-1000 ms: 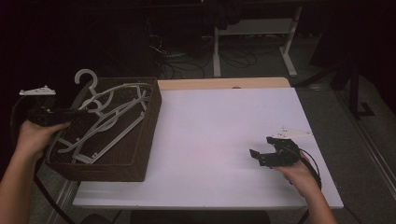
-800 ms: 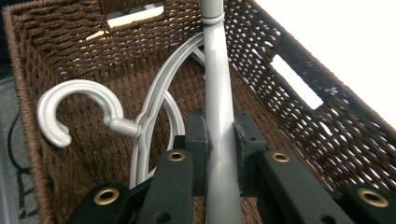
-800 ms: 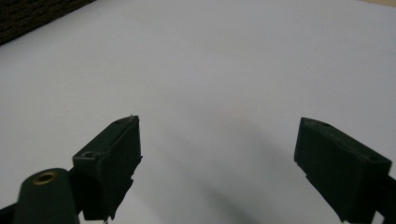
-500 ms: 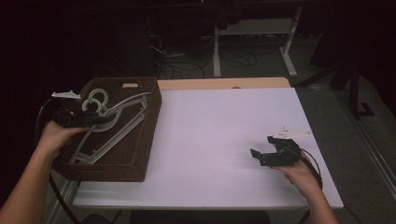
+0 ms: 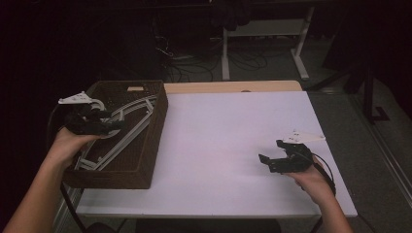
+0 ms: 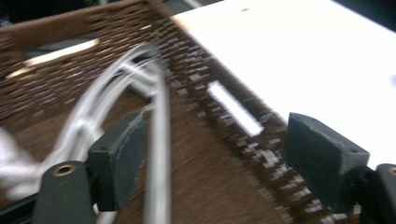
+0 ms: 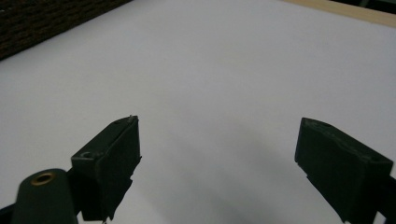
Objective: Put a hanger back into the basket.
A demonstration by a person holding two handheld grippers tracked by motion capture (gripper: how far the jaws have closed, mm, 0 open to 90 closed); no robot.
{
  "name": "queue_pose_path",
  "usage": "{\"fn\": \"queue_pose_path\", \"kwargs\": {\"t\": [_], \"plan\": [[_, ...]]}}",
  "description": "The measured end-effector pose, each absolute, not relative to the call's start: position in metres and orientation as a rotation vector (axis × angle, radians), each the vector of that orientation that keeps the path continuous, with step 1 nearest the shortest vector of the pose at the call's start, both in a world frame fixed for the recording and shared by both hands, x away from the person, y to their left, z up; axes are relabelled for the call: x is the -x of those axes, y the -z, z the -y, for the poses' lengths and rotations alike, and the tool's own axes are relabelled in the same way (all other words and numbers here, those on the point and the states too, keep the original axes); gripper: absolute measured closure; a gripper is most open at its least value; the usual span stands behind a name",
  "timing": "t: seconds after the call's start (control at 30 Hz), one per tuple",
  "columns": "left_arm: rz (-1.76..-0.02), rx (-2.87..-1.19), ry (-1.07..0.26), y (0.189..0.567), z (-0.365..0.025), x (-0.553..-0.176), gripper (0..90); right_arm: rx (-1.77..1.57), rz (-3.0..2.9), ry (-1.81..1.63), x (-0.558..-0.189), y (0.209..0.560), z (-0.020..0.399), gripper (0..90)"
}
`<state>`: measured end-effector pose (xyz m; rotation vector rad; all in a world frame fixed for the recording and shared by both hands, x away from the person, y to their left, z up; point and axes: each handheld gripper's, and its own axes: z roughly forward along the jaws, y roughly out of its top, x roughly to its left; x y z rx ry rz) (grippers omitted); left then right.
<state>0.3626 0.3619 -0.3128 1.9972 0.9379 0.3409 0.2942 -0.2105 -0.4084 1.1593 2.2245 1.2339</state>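
Two grippers are in my hands: my left gripper (image 5: 90,121) hovers over the brown wicker basket (image 5: 145,160) at the table's left edge, jaws spread wide, gripping nothing, with a rod of the white clothes hangers (image 6: 156,140) between them. My right gripper (image 5: 284,158) sits low over the bare white table (image 5: 218,141), jaws equally wide and empty.

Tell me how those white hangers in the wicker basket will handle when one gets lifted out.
The hangers look like thin rigid plastic, so probably stiff and light. They lie overlapped in the basket, so one may drag its neighbours. The left gripper hangs open over them.
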Motion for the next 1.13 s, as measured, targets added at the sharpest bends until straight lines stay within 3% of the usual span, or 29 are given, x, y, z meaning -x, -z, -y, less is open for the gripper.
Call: {"fn": "queue_pose_path", "kwargs": {"t": [0.47,0.8,1.13], "plan": [[-0.683,-1.957,-0.228,0.325,-0.298,-0.33,12.9,-1.022,-2.267,-1.349,-0.292,0.367,0.2,6.9],[-0.624,-2.005,-0.183,0.341,-0.287,-0.323,2.4,-0.949,-2.282,-1.359,-0.293,0.347,0.201,4.7],[-0.61,-2.001,-0.182,0.341,-0.287,-0.321,2.5,-0.926,-2.286,-1.36,-0.293,0.344,0.2,4.7]]}}
